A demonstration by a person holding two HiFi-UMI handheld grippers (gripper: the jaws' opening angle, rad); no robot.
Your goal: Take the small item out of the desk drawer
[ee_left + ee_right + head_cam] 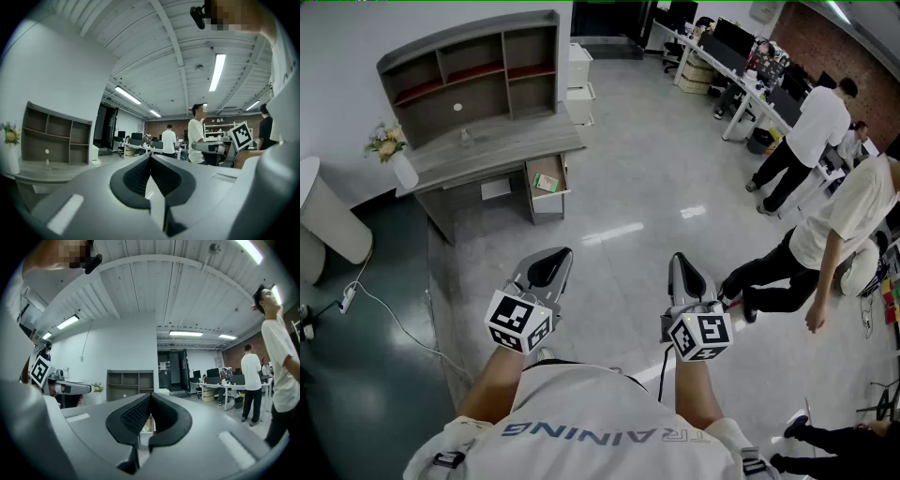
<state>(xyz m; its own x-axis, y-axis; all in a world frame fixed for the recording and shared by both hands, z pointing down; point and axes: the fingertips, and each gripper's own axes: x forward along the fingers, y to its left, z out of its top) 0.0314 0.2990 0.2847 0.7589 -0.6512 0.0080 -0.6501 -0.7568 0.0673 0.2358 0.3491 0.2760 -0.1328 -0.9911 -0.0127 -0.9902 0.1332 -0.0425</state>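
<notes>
A grey desk (492, 145) with a shelf unit on top stands at the far left of the floor. Its drawer (532, 192) is pulled open, and a small green item (547, 182) lies inside. My left gripper (557, 254) and right gripper (678, 259) are held side by side in mid-air over the floor, well short of the desk. Both are shut with nothing between the pads. In the right gripper view the desk (129, 380) shows straight ahead, beyond the shut right gripper (150, 395). In the left gripper view the left gripper (150, 156) is shut too, with the desk (47, 168) off to its left.
A white vase of flowers (397, 161) stands on the desk's left end. A white cabinet (579, 82) sits behind the desk. A white cable (394, 319) trails over the dark floor at left. Two people (834, 234) stand at right, near office desks (741, 56).
</notes>
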